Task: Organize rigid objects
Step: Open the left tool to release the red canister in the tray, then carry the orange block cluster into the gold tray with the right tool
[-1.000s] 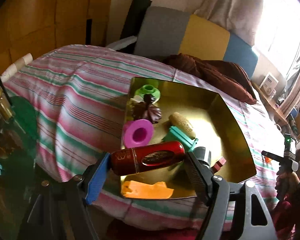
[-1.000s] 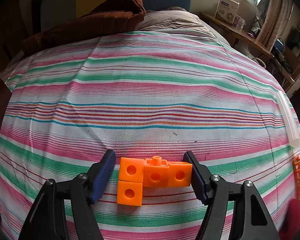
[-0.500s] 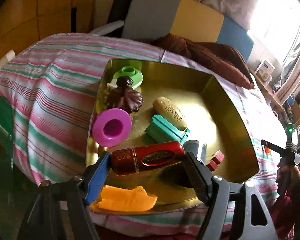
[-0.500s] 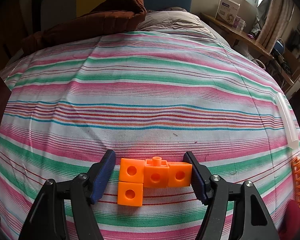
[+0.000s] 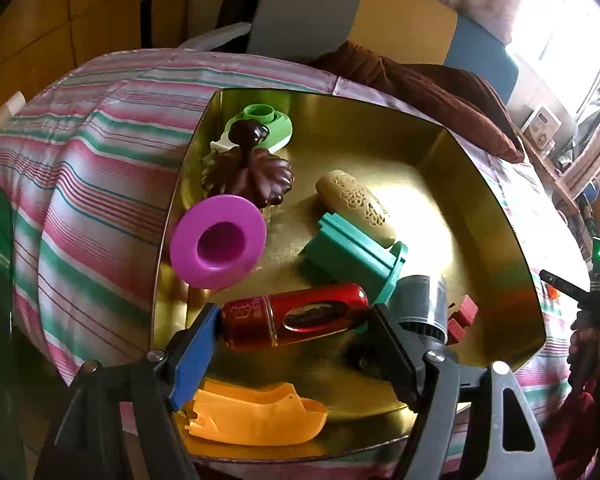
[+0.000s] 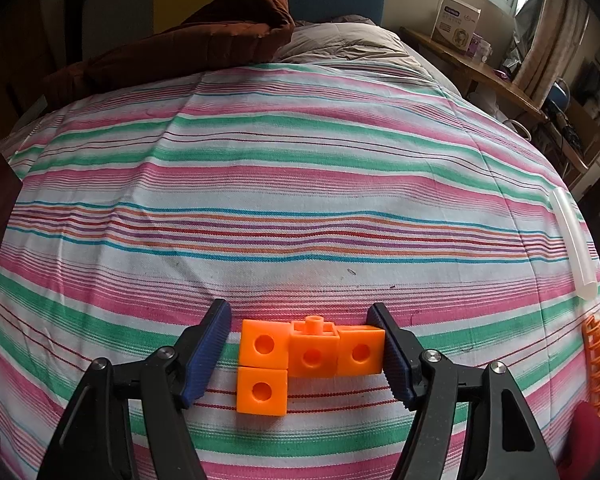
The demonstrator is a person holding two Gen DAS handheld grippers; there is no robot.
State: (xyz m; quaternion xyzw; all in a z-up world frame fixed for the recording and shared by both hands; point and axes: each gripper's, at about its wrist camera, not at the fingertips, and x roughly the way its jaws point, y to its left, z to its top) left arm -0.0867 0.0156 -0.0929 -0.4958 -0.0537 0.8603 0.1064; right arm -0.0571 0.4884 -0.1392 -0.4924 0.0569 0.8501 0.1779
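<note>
Left wrist view: the left tongs [image 5: 294,330] hold a red bottle [image 5: 296,315] lengthwise between their pads, low over the near part of a gold tray [image 5: 500,216] that sits on a striped bedspread [image 5: 100,168]. The tray already carries a purple funnel-shaped cup [image 5: 218,242], a dark brown leaf-shaped piece [image 5: 256,174], a green round piece [image 5: 266,122], a tan carved cylinder [image 5: 356,208], a teal ribbed block [image 5: 354,260], a grey cylinder [image 5: 420,308], a small red block [image 5: 462,318] and an orange plastic piece [image 5: 256,416] by the near rim. By the look of it, this is the placing step: the bottle needs a clear patch of tray floor between the orange piece and the teal block before the tongs let go.

Right wrist view: the right tongs [image 6: 306,354] stand around a cluster of orange linking cubes [image 6: 308,354] lying on the bedspread [image 6: 300,200]. The right pad touches the cluster; a narrow gap shows at the left pad, so no squeeze is on yet. The likely next move is to close and lift. A clear plastic tube [image 6: 572,240] and an orange comb-like piece [image 6: 598,364] lie at the right edge.

The surface is a bed, soft and rounded; a brown blanket [image 6: 204,40] lies at its head, with a wooden side table [image 6: 480,72] under a bright window.
</note>
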